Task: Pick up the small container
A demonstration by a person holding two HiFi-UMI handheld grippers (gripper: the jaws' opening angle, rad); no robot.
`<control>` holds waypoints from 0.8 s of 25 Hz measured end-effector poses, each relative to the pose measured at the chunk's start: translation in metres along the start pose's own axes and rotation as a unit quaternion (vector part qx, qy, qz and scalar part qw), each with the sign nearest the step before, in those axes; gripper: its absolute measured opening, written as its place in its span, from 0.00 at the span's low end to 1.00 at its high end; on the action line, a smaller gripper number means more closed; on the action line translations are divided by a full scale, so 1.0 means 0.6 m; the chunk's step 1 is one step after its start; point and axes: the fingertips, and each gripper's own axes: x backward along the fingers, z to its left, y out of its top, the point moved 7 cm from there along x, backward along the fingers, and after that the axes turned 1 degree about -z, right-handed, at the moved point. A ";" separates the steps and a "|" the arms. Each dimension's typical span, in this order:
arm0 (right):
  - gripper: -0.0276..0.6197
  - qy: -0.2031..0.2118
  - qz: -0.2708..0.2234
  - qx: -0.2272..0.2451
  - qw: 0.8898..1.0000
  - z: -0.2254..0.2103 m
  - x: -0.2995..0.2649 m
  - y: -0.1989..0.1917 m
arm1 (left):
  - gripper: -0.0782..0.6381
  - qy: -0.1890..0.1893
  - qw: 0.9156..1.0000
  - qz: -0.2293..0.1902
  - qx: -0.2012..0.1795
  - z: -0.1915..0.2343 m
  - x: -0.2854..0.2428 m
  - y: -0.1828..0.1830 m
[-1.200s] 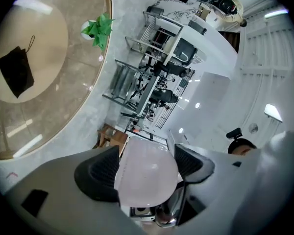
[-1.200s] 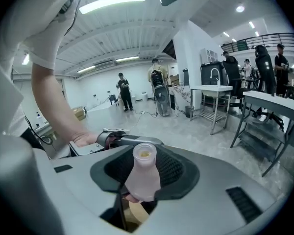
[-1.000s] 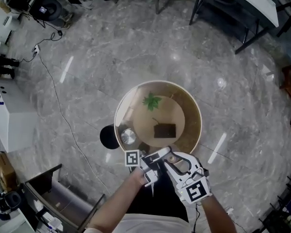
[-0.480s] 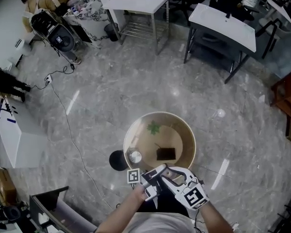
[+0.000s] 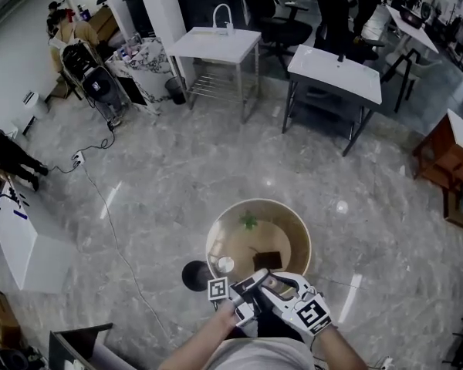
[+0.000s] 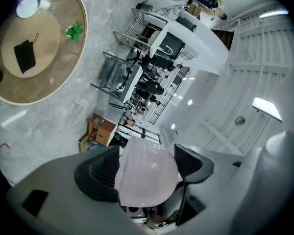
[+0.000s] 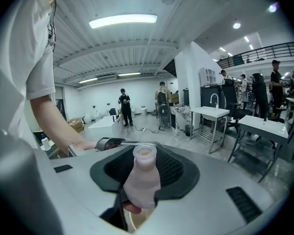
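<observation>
My right gripper point(image 7: 146, 174) pinches a small open-necked bottle point(image 7: 144, 156) by its body, a pad pressed on either side; I take this bottle for the small container, so the pick-up looks done; it hangs in the air, well above the table point(image 5: 282, 230), which shows low in the head view; my left gripper point(image 6: 147, 169) is closed on a pale piece point(image 6: 148, 153), rounded and translucent, with the jaws wide about it; whether that is a cap or part of the same bottle I cannot tell; on the table lie a pouch point(image 5: 267, 260), a leaf point(image 5: 249, 222) and a small round thing point(image 5: 226, 265); what is left, I judge, is to hold firm and keep the open neck upright.
</observation>
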 end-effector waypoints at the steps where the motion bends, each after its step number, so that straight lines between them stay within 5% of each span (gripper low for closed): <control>1: 0.28 -0.006 -0.002 -0.003 1.000 0.017 0.003 0.003 | 0.61 0.004 1.000 0.004 0.000 -0.005 0.012 -0.010; 20: 0.28 -0.082 -0.031 -0.010 0.996 0.294 0.055 0.048 | 0.61 0.040 0.996 0.076 -0.001 -0.096 0.202 -0.170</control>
